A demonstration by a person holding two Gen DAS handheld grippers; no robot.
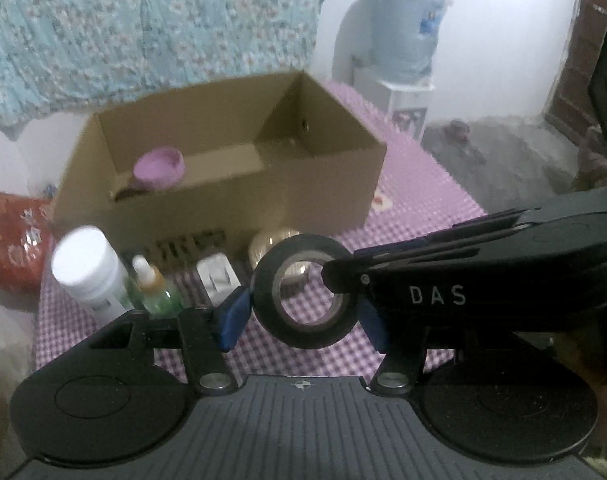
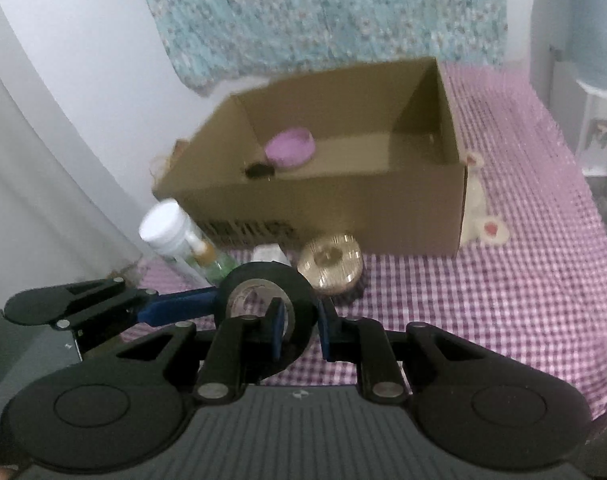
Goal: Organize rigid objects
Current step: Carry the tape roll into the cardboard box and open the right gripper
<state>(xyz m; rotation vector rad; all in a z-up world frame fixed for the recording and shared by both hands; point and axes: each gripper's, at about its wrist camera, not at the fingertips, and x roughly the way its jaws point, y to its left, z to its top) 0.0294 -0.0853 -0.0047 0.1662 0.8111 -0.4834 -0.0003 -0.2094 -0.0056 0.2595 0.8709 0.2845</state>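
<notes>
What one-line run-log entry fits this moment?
held: tape | left gripper: shut across tape | right gripper: shut on tape wall | box: purple dish inside

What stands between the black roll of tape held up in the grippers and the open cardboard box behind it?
Nothing visible blocks it. The black roll of tape is held off the checked cloth, the right gripper clamped through its ring wall. The gold round tin sits lower, in front of the cardboard box, whose open top is unobstructed.
</notes>
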